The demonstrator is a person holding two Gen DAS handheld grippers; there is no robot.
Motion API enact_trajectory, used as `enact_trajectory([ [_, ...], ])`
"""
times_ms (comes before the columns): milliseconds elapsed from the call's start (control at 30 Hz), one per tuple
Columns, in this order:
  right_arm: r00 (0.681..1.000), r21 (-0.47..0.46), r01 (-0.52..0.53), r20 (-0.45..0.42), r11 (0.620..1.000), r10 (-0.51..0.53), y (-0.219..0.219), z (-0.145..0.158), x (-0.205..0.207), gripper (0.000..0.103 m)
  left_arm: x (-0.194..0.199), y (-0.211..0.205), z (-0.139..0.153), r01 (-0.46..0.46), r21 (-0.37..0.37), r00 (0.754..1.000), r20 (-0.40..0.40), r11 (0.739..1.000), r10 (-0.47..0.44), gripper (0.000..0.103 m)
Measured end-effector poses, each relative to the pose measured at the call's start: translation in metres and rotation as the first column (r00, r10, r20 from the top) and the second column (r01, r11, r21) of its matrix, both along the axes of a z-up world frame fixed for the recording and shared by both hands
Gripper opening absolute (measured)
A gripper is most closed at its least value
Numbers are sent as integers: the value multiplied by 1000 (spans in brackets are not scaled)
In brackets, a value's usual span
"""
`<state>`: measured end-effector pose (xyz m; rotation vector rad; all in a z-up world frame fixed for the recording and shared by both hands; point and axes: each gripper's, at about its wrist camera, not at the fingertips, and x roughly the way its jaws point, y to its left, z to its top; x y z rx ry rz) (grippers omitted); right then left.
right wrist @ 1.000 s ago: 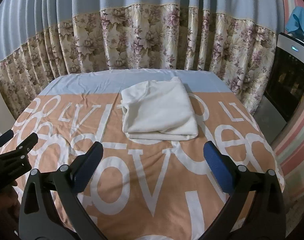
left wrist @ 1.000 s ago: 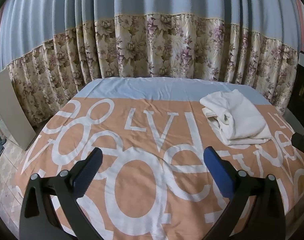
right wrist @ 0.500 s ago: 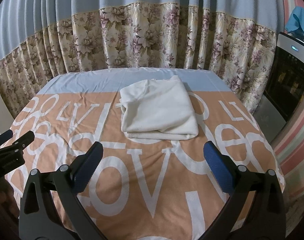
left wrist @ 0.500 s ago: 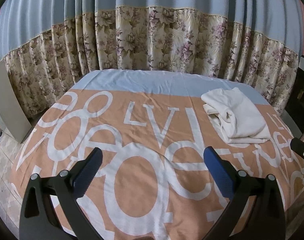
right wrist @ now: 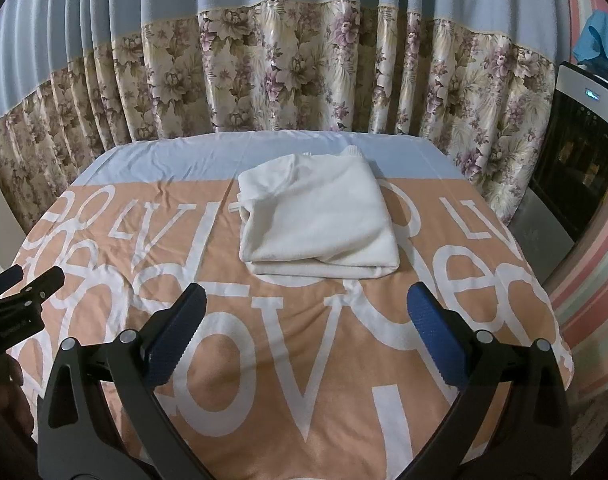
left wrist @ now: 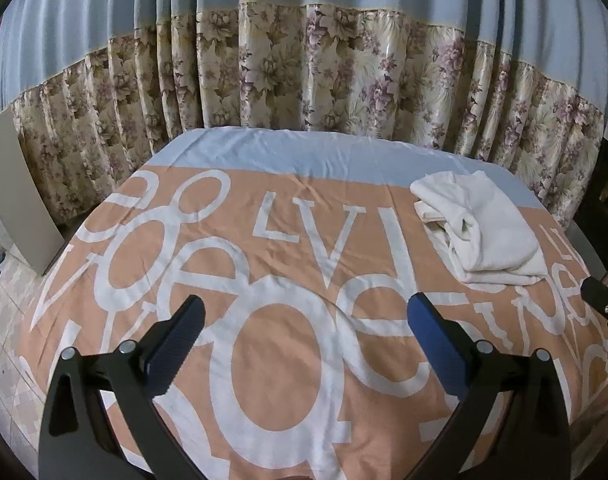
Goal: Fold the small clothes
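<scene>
Folding looks finished for the one garment in view: a white top lies as a compact, layered rectangle on the far half of the bed, right of its middle, straddling the line where the peach, white-lettered bedspread meets the pale blue strip at the far edge. Its near fold is tidy, but the left side shows loose, bunched layers in the left wrist view, so a little squaring-up may be wanted. No other small clothes show on the bed, and I cannot tell whether more wait outside the frames.

Both tools are empty. The left claw hovers over the near left part of the bedspread with its jaws spread wide, well apart from the top. The right claw is likewise wide open, aimed straight at the garment's near edge but not touching it.

Around the bed, a floral curtain hangs close behind the far edge, a dark-fronted appliance stands at the right, and a pale flat board leans at the left. Nothing lies between either claw and the garment.
</scene>
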<state>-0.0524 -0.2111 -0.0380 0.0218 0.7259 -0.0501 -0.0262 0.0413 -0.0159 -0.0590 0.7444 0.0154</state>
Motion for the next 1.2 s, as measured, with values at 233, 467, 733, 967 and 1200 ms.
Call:
enact_trajectory([
  [233, 1000, 22, -15, -12, 1000, 15, 1, -6, 5, 100, 0, -3, 1, -7, 7, 1000, 5, 1000, 7, 101],
  [467, 1000, 24, -13, -9, 1000, 13, 1, -7, 4, 100, 2, -7, 2, 11, 18, 1000, 3, 1000, -11, 101],
  [733, 1000, 28, -17, -13, 999, 18, 1, -7, 5, 100, 4, -9, 1, 1, 29, 1000, -6, 1000, -1, 101],
  [967, 1000, 27, -18, -11, 999, 18, 2, -7, 6, 100, 7, -8, 0, -2, 24, 1000, -6, 1000, 2, 102],
  [1200, 1000, 27, -16, -12, 999, 17, 2, -7, 6, 100, 8, -8, 0, -4, 28, 1000, 1, 1000, 4, 101],
])
